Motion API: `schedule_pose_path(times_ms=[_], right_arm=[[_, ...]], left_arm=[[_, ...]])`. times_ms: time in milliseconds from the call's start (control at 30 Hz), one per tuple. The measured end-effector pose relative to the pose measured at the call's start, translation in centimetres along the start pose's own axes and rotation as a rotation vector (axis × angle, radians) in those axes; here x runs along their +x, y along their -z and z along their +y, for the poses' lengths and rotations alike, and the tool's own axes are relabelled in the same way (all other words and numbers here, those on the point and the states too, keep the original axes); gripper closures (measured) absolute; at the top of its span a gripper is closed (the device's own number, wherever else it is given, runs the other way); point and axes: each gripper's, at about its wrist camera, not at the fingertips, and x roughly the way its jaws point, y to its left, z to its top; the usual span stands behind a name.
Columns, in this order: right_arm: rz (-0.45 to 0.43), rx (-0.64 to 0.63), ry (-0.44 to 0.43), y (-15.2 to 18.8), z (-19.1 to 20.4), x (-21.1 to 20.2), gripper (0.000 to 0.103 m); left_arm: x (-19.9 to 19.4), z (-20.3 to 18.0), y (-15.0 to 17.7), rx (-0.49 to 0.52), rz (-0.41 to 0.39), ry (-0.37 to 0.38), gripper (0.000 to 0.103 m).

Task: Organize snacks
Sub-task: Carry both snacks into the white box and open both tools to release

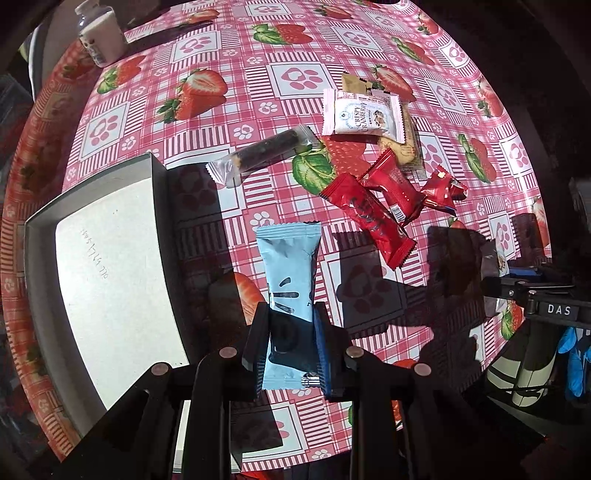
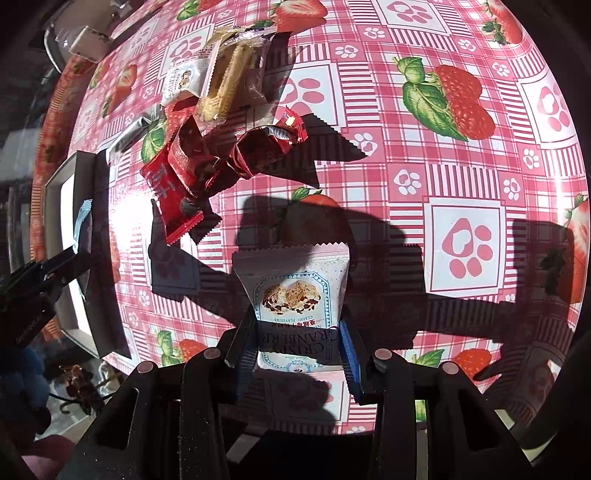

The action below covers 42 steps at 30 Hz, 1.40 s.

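- Nearest the left wrist camera: left gripper (image 1: 291,338), clenched on the lower half of a light blue snack packet (image 1: 289,273), packet pinched between both fingers and sticking forward past the tips, above the tablecloth.
- Nearest the right wrist camera: right gripper (image 2: 295,345), grasping a white Crispy Cranberry packet (image 2: 293,291) by its lower end, printed face toward the lens.
- Just left of the left gripper: open grey box (image 1: 92,266) with a pale, bare floor.
- Ahead and right of the left gripper: two long red packets (image 1: 373,214) overlapping, a small crumpled red wrapper (image 1: 441,188) beside them.
- Farther ahead: a clear-wrapped dark chocolate stick (image 1: 262,155) lying apart to the left; a second white Crispy Cranberry packet (image 1: 362,116) resting on a beige biscuit packet (image 1: 404,147).
- Far ahead and left of the left gripper: white bottle (image 1: 99,31) near the table edge.
- Under everything: pink checked tablecloth (image 2: 461,166) with strawberries and paw prints, crossed by hard shadows.
- From the right wrist view: same pile ahead and left of the right gripper, left gripper at the far left edge by the box.
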Motion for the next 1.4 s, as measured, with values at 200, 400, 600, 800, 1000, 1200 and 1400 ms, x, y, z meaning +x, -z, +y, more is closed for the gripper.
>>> schedule_pose_path(times_ms=[200, 400, 600, 800, 1000, 1200, 1400], right_arm=[[-0.011, -0.044, -0.005, -3.1, 1.7, -1.1, 0.061], [-0.021, -0.124, 0.003, -4.8, 4.5, -2.0, 0.061], [-0.018, -0.212, 0.014, -5.2, 9.8, 0.3, 0.061], [-0.011, -0.294, 0.016, -6.2, 14.0, 0.9, 0.061], [-0.016, -0.365, 0.008, -7.2, 18.0, 0.9, 0.061], [-0.007, -0.447, -0.002, -8.0, 23.0, 1.4, 0.061], [0.007, -0.53, -0.003, -8.4, 27.7, 2.6, 0.061]], left_arm=[[-0.9, 0.7, -0.2, -0.018, -0.029, -0.02, 0.078], [-2.3, 3.0, 0.2, -0.073, -0.069, -0.026, 0.078], [-3.2, 6.3, 1.0, -0.139, -0.093, -0.041, 0.078], [-3.5, 9.3, 1.9, -0.177, -0.103, -0.075, 0.078], [-3.5, 12.3, 2.4, -0.218, -0.103, -0.111, 0.078], [-3.2, 14.7, 2.8, -0.251, -0.096, -0.143, 0.078], [-2.7, 16.6, 3.3, -0.284, -0.086, -0.158, 0.078]])
